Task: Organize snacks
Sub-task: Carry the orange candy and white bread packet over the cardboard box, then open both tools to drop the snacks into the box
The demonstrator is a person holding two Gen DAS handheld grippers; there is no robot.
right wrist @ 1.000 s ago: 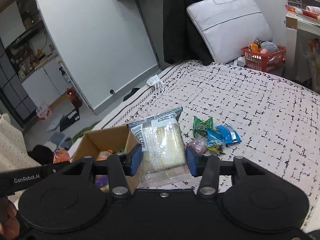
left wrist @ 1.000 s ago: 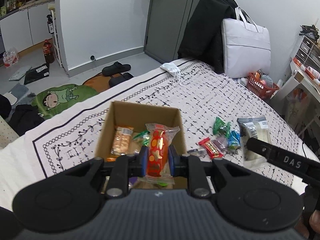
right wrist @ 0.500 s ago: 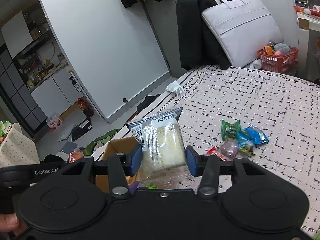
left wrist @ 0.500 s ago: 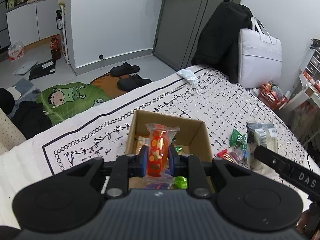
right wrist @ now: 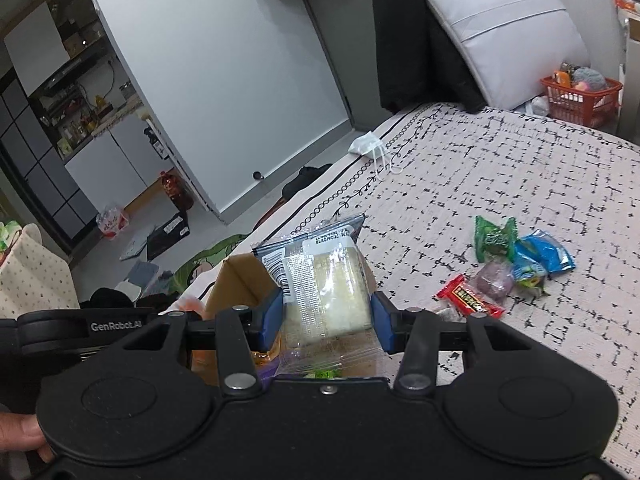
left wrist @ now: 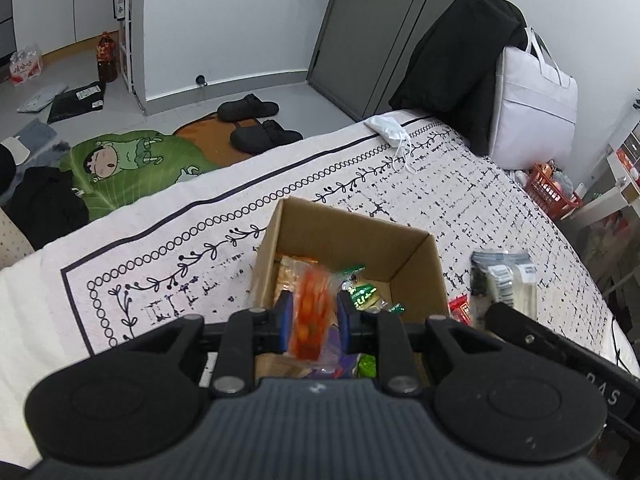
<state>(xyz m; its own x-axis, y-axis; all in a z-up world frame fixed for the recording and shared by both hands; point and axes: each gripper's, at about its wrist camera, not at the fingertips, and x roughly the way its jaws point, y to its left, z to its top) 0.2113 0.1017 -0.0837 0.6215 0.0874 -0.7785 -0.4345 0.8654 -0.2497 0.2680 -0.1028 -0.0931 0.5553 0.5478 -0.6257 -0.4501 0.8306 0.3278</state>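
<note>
From the left wrist view, the left gripper [left wrist: 313, 322] hangs over an open cardboard box [left wrist: 420, 276] that sits on a bed [left wrist: 460, 184] covered in a white spread with black marks. Between its blue pads is an orange snack packet [left wrist: 312, 320], blurred, and the jaws have just been opening a little; there is a slim gap on the packet's right side, so the pads do not seem to press on it. Inside the box lie more wrapped snacks, among them a green packet [left wrist: 362, 294]. Right of the box, on the bed, a red wrapper [left wrist: 459, 307] shows beside the other gripper's black body, which carries a clear bread packet [left wrist: 506, 280]. A white face mask [left wrist: 386, 128] lies near the bed's far edge.

From the right wrist view, the right gripper [right wrist: 326, 314] has its jaws clamped on the bread packet [right wrist: 324, 284] (a pale block in clear wrap with a printed label), held upright over the box's [right wrist: 236, 280] near corner. To the right on the bed lies a small heap of loose snacks: a red bar [right wrist: 468, 296], a green packet [right wrist: 494, 240], a blue packet [right wrist: 546, 254] and a purplish one [right wrist: 494, 278]. A hand [right wrist: 20, 434] shows at the lower left edge.
</note>
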